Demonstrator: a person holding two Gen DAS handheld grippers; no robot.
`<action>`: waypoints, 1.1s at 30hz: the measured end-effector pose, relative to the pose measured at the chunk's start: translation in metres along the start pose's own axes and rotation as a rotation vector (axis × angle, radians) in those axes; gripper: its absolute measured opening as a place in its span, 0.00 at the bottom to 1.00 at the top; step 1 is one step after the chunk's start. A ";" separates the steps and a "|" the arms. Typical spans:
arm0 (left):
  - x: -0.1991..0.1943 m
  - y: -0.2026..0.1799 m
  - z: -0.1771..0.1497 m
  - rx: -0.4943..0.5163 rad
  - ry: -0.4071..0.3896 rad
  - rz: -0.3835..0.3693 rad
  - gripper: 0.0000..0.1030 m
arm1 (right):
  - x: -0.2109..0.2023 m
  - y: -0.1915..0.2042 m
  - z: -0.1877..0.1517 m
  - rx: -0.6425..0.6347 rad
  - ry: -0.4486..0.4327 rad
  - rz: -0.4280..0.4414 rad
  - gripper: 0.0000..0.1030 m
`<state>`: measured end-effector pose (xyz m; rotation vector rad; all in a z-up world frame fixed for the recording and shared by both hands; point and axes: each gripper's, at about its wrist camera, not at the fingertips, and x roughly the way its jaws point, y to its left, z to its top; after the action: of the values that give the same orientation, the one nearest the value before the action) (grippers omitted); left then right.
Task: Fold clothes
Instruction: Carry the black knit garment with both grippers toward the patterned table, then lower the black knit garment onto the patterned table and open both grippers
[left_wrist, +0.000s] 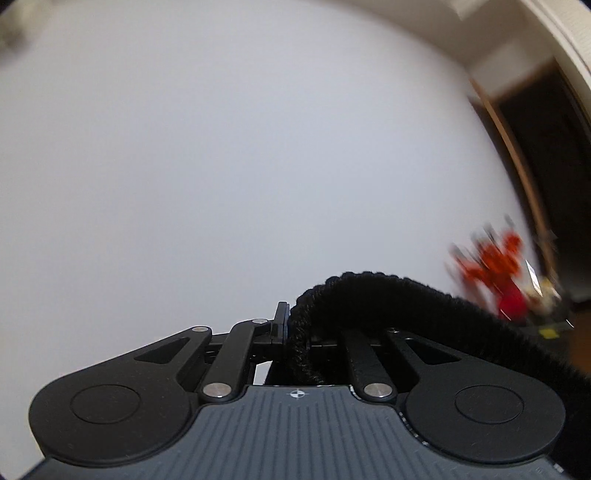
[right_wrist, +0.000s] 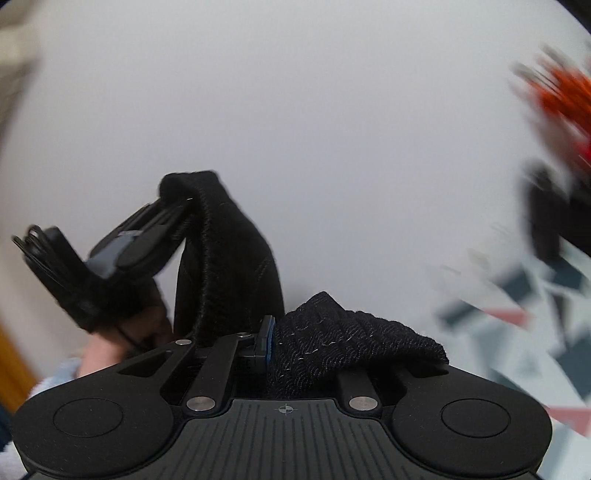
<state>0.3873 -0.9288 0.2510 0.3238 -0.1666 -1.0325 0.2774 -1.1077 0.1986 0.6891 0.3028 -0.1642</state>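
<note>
Black knit garment (right_wrist: 229, 258): held aloft before a white wall, one edge clamped in the left gripper (left_wrist: 290, 325), another in the right gripper (right_wrist: 271, 332); no fold visible; folding judged barely begun

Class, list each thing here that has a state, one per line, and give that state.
Left gripper: shut on the black knitted garment.
Right gripper: shut on the same garment.
Black knitted garment: held up, hanging between both grippers, not yet folded.

One black garment (right_wrist: 236, 258), two grippers (right_wrist: 271, 332)
</note>
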 end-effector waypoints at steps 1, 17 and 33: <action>0.033 -0.030 -0.016 -0.015 0.046 -0.030 0.08 | 0.004 -0.040 -0.001 0.028 -0.013 -0.041 0.08; 0.274 -0.377 -0.193 -0.013 0.629 -0.338 0.17 | 0.042 -0.387 -0.042 0.521 0.108 -0.490 0.20; 0.198 -0.240 -0.128 0.251 0.625 -0.644 0.77 | 0.012 -0.374 0.014 0.761 0.185 -0.651 0.99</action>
<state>0.3294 -1.1891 0.0457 0.9519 0.4033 -1.4920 0.1992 -1.4021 -0.0186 1.3460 0.6510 -0.8698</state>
